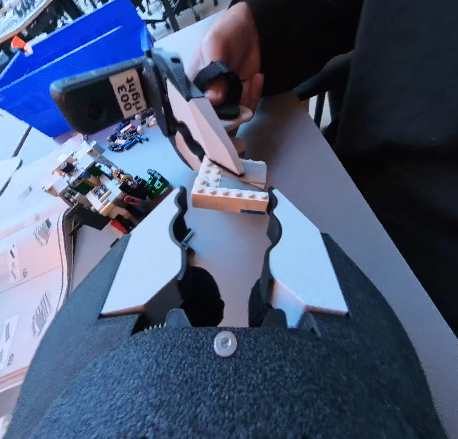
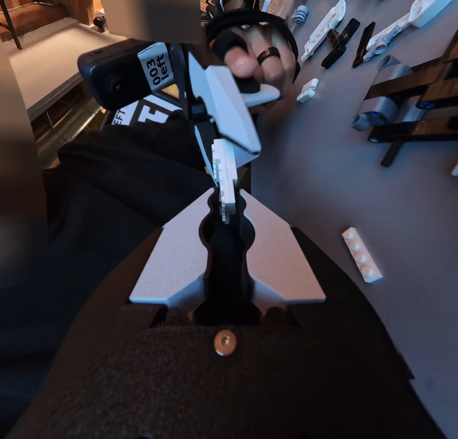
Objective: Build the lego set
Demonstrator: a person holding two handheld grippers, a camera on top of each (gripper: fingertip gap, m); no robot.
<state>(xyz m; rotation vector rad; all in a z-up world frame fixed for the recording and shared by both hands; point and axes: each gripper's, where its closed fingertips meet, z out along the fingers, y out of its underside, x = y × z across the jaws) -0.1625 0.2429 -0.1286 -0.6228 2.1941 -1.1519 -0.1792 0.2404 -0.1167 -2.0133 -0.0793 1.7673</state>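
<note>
A white L-shaped brick assembly [image 1: 230, 200] with a grey plate under it is held between both grippers, near the table's edge. My left gripper [image 1: 226, 194] spans its long side, with a fingertip at each end, and appears shut on it. My right gripper [image 1: 220, 169] comes in from above and is shut on the assembly's far end. In the right wrist view the assembly [image 2: 223, 159] stands edge-on. My right gripper [image 2: 227, 191] pinches its near end and my left gripper [image 2: 233, 164] clamps it from behind.
A partly built model [image 1: 99, 186] and an open instruction booklet [image 1: 24, 278] lie left. A pile of small blue and black parts [image 1: 126, 137] sits before a blue bin [image 1: 74, 55]. A loose white plate [image 2: 361, 253] and grey and black beams [image 2: 396, 105] lie to the right. My two grippers' fingertips are within a few centimetres of each other.
</note>
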